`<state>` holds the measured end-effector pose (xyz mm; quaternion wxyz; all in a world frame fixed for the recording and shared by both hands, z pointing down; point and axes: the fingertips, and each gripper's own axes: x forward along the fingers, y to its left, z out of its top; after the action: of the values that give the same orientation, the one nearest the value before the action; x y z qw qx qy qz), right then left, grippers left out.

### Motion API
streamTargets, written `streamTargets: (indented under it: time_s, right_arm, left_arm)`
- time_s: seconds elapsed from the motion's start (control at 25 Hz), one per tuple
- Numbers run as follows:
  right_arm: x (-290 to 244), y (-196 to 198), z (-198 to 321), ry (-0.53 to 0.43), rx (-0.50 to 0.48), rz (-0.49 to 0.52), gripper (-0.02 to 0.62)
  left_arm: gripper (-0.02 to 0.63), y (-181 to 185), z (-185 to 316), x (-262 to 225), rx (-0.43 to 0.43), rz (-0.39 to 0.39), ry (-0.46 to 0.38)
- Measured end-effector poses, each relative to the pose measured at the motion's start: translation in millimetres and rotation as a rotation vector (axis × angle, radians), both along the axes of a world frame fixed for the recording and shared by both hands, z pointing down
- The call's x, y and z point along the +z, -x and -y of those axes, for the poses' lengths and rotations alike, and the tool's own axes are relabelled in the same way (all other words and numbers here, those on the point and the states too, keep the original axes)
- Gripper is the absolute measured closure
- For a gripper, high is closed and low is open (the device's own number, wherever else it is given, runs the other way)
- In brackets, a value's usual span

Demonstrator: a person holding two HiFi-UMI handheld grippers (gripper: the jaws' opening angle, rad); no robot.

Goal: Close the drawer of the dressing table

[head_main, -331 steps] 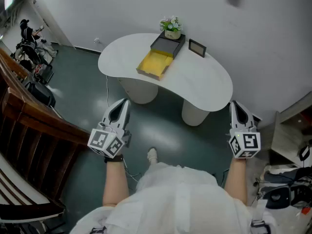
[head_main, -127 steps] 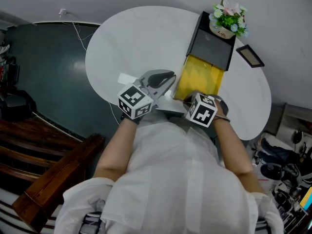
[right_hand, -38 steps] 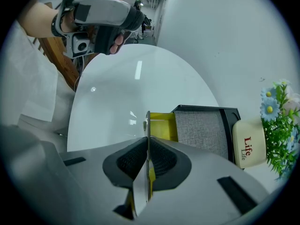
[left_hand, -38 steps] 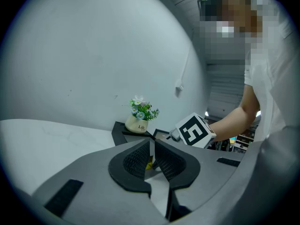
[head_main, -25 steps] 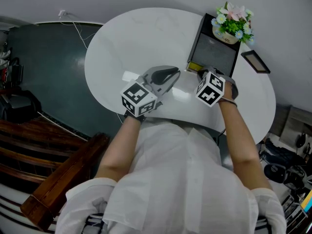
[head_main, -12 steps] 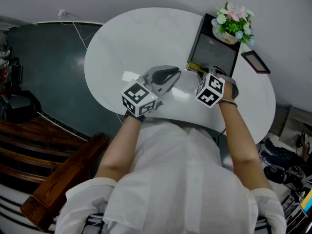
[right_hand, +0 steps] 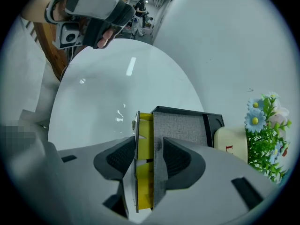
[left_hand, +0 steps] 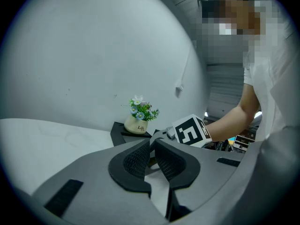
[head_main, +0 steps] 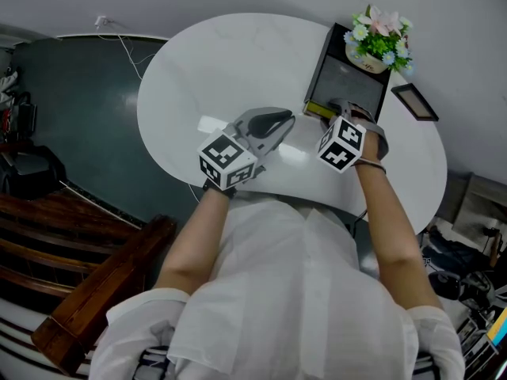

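A black box [head_main: 348, 81] with a grey top stands at the far right of the white dressing table [head_main: 230, 62]. Its yellow drawer [right_hand: 144, 139] is pushed almost fully in, and only a narrow yellow strip [head_main: 317, 109] shows. My right gripper [head_main: 342, 111] points steeply down at that front edge. Its jaws have just been opening and now stand apart on either side of the drawer's thin front panel [right_hand: 137, 125], without pressing on it. My left gripper [head_main: 283, 120] hovers level over the table's middle, with its jaws shut [left_hand: 151, 142] and nothing in them.
A small pot of flowers [head_main: 376, 42] sits on the back of the box. A dark picture frame [head_main: 413, 101] lies to its right near the wall. The table's near edge is against the person's body. Dark floor lies at the left.
Since five seconds ago the yellow drawer has slid nearly all the way into the box. Within the last second the right gripper's jaws have spread apart; the left gripper has stayed put.
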<state>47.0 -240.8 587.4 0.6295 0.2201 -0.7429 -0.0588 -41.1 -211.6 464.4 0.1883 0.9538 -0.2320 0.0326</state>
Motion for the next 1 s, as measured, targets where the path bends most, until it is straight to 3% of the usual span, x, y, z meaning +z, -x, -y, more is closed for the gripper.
streamTargets:
  time_s: [0.44, 0.68, 1.0]
  right_arm:
    - [0.5, -0.9, 1.5, 0.111, 0.023, 0.036, 0.422]
    - [-1.7, -2.8, 6.0, 0.114, 0.023, 0.043, 0.472]
    - [-2.1, -4.0, 8.8, 0.119, 0.016, 0.041, 0.488]
  left_arm:
    - [0.581, -0.7, 0.6, -2.0, -0.002, -0.004, -0.005]
    - [0.581, -1.3, 1.0, -2.4, -0.002, -0.006, -0.007]
    - [0.581, -0.1, 3.2, -1.9, -0.01, -0.008, -0.007]
